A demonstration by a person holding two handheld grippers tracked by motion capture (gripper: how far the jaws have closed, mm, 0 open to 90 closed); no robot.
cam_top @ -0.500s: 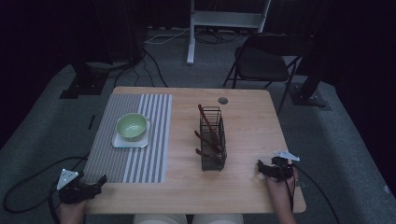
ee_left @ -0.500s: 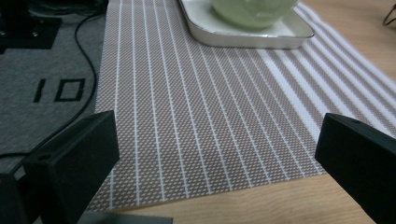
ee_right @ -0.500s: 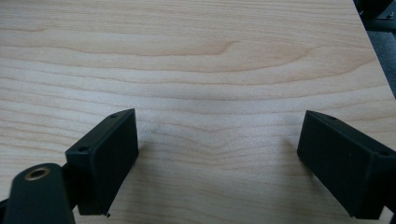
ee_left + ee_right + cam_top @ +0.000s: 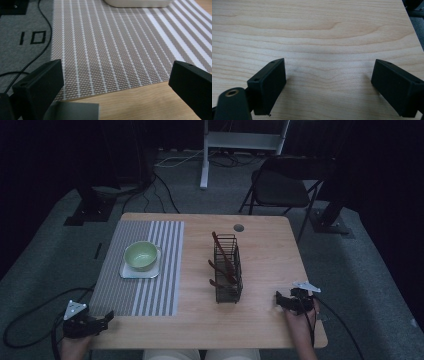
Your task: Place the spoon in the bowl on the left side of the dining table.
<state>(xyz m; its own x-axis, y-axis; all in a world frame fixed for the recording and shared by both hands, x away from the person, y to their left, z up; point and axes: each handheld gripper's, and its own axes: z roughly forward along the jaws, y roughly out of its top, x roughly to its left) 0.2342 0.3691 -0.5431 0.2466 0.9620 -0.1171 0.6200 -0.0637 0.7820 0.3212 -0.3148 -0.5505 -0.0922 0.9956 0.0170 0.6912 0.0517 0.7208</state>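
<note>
A black wire basket (image 4: 228, 269) stands at the middle of the wooden table (image 4: 265, 245) with several reddish-brown utensils (image 4: 222, 255) sticking out of it. A green bowl (image 4: 141, 255) sits on a white square plate (image 4: 127, 272) on the striped placemat (image 4: 150, 290). My left gripper (image 4: 102, 320) rests at the table's near left corner, open and with nothing between its jaws, pointing over the placemat (image 4: 107, 50) toward the plate (image 4: 137, 3). At the near right, my right gripper (image 4: 280, 301) lies open over bare wood (image 4: 324, 37).
A folding chair (image 4: 285, 185) stands beyond the table's far right corner, and a white stand base (image 4: 240, 142) beyond the far edge. Cables (image 4: 30, 315) run over the grey carpet at the left. A small round hole (image 4: 238, 227) marks the tabletop's far side.
</note>
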